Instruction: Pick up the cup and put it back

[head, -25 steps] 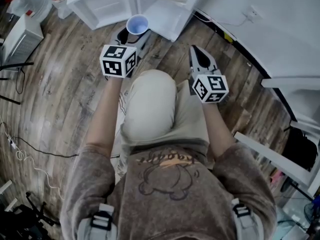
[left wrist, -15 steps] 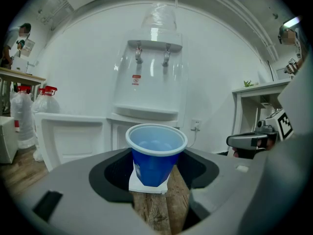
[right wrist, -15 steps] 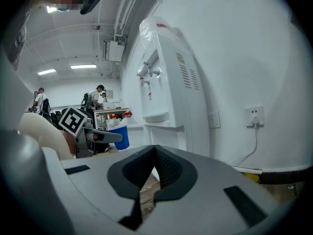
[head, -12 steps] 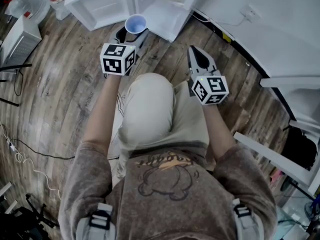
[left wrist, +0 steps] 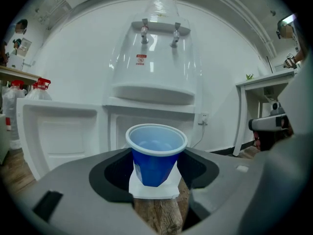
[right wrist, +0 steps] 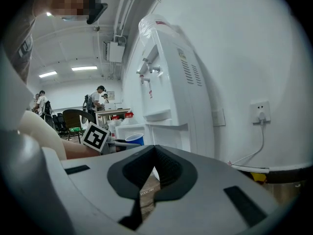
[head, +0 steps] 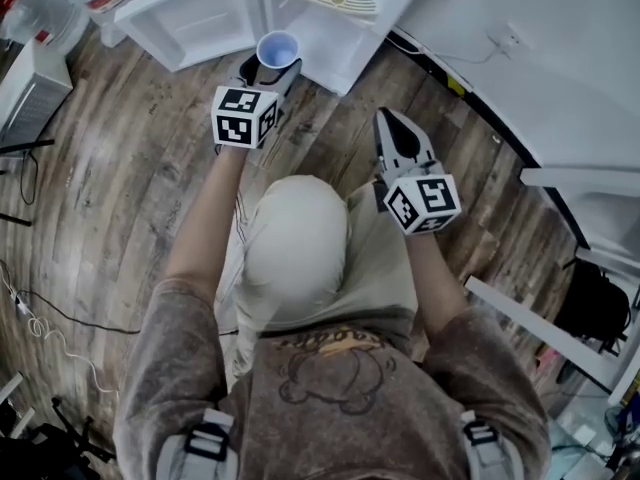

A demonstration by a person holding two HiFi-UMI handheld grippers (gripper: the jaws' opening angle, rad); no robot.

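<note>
Head view: left gripper (head: 262,71) holds the cup (head: 278,50) low over the plank floor (head: 120,188) by the white dispenser (head: 330,28) — pickup done, set-down left.
Left gripper view: jaws clamped on smooth, tapered blue plastic with a white rolled rim; a flat white square (left wrist: 154,189) lies beneath.
Right gripper view: right gripper (right wrist: 152,153) jaws together, empty.

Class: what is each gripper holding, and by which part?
The left gripper holds the blue cup by its lower sides, below the rim. The right gripper holds nothing.
</note>
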